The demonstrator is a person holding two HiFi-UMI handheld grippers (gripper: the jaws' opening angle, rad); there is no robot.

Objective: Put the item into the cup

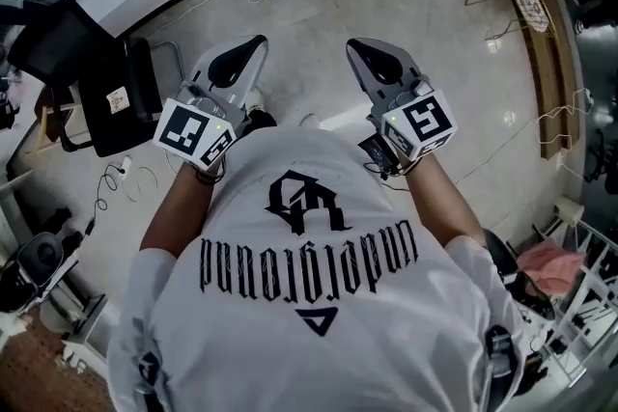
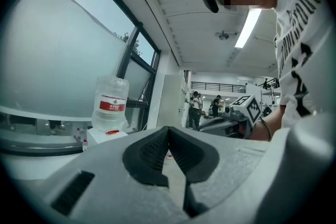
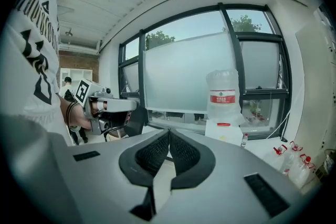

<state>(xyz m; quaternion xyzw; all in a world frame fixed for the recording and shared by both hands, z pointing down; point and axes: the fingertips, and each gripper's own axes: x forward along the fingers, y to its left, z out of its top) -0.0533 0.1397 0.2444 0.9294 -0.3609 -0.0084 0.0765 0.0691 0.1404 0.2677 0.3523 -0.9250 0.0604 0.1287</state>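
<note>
Abreast, left gripper (image 1: 257, 42), right gripper (image 1: 353, 44), floor (image 1: 307, 63) ahead

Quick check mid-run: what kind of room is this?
Probably an office or lab space: tall windows, a water dispenser bottle, and a glossy floor with loose cables.
</note>
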